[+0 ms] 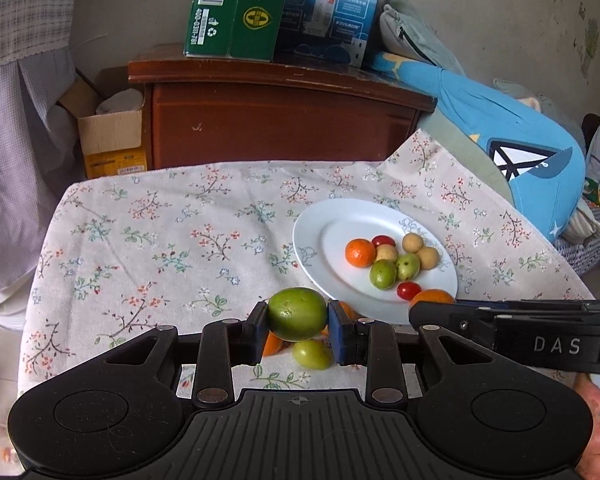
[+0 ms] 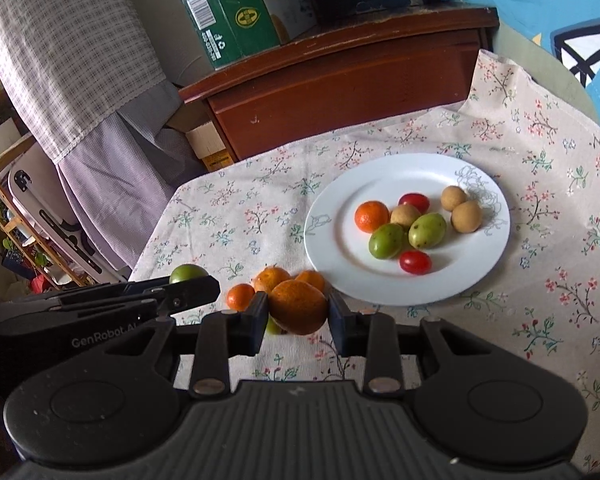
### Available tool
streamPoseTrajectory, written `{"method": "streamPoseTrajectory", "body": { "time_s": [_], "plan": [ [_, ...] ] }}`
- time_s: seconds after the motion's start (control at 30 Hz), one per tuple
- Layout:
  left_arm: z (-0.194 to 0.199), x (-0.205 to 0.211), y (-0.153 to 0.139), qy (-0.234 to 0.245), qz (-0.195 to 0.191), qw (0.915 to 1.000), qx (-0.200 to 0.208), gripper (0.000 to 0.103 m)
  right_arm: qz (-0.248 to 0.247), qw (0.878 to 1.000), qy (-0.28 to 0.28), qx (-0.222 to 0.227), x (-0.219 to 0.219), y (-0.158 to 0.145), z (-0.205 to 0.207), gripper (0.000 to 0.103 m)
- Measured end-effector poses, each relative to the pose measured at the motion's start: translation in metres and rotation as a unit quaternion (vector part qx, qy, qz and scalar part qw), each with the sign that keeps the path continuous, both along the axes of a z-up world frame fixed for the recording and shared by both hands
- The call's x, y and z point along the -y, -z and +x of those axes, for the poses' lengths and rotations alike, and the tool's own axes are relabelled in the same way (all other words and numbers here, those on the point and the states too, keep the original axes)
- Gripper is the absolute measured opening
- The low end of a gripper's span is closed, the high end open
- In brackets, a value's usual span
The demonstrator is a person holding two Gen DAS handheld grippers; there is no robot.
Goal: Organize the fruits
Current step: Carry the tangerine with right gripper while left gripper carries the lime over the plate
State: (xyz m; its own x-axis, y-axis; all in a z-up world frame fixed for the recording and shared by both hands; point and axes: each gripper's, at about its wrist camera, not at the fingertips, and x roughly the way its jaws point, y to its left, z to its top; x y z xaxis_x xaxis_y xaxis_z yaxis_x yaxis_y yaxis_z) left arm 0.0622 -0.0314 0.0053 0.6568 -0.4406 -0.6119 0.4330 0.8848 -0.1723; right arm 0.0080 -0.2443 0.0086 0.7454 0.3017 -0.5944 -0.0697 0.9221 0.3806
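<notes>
The tablecloth (image 1: 160, 240) lies bare from nine to twelve o'clock of the plate (image 2: 340, 240), so a gripper can pass there. On the plate, fruit (image 2: 412, 224) crowds the middle, with bare rim at nine and six o'clock. Loose oranges (image 2: 276, 278) sit just off its seven o'clock edge. A wooden cabinet (image 1: 280, 120) blocks the far side at twelve.
</notes>
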Motion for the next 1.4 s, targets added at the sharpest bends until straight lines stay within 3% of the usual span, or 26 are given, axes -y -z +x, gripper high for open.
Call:
{"method": "streamPoseTrajectory", "body": {
  "time_s": [0.23, 0.37, 0.63, 1.4],
  "plan": [
    [0.013, 0.010, -0.016, 0.023, -0.005, 0.9997, 0.008, 0.029, 0.005, 0.999, 0.018, 0.030, 0.023, -0.021, 0.007, 0.033],
    [0.023, 0.020, -0.019, 0.040, 0.009, 0.9991, 0.013, 0.029, 0.000, 0.999, 0.024, 0.031, 0.031, -0.021, 0.015, 0.033],
    [0.046, 0.037, -0.018, 0.053, 0.001, 0.9986, -0.006, 0.029, -0.004, 0.999, 0.032, 0.030, 0.045, -0.020, 0.037, 0.032],
    [0.102, 0.088, 0.015, 0.077, 0.033, 0.9958, -0.037, 0.029, -0.019, 0.998, 0.066, -0.013, 0.070, 0.018, 0.118, 0.032]
  ]
}}
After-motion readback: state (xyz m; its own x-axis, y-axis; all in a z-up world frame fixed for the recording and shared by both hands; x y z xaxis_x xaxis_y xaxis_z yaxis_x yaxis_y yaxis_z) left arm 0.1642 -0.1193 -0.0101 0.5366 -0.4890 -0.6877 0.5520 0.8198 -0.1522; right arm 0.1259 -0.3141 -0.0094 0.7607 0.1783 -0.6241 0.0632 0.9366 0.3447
